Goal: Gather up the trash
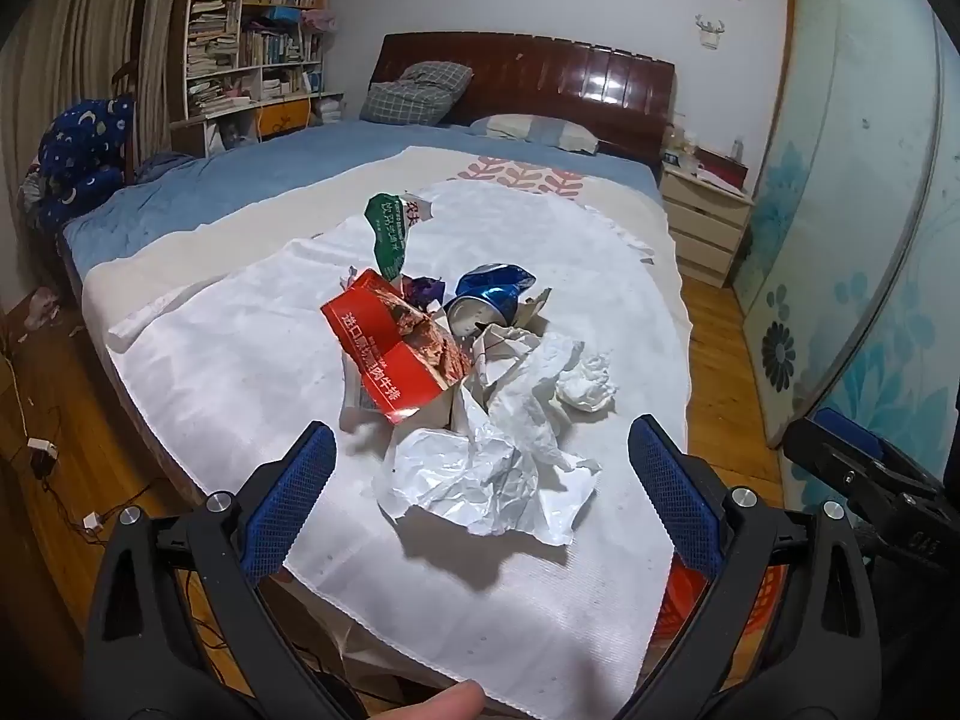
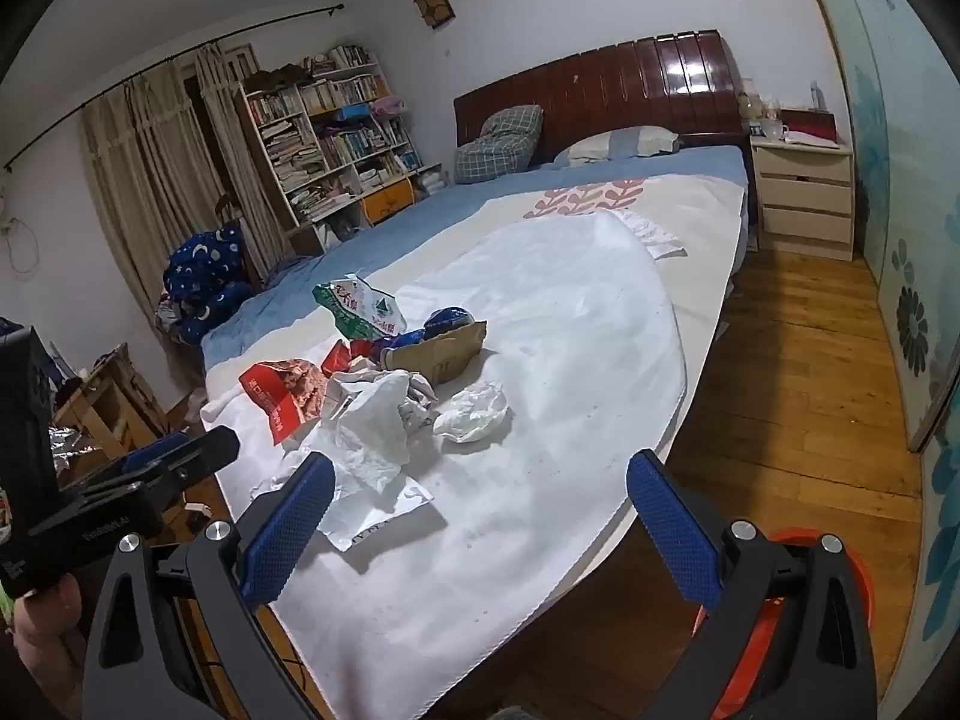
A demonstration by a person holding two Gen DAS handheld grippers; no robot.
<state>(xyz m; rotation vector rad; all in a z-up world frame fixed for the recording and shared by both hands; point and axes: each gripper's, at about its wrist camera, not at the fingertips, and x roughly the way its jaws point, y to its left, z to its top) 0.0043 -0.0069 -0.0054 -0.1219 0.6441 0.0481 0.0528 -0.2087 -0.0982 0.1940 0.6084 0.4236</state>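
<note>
- A heap of mixed trash lies on a white woven cloth spread over the foot end of a bed with a blue sheet and a dark red wooden headboard.
- Nearest the left wrist camera sits a large crumpled sheet of glossy white paper, creased all over, its edges curling up.
- Behind it lies a torn red cardboard food box with white characters and a printed photo, bent open and tilted.
- A crushed blue metal can lies on its side just behind the box, its silver end showing.
- A green-and-white plastic wrapper stands up at the far edge of the heap.
- A balled white tissue rests a little apart, on the right of the heap.
- From the right wrist view, a flattened brown cardboard piece lies against the can.
- The left gripper hovers over the near edge of the heap, its blue-padded fingers spread wide on either side of the glossy paper, gripping nothing.
- The right gripper hangs over the cloth's corner, fingers likewise wide apart and empty.
- An orange-red plastic bin stands on the wooden floor beside the bed.
</note>
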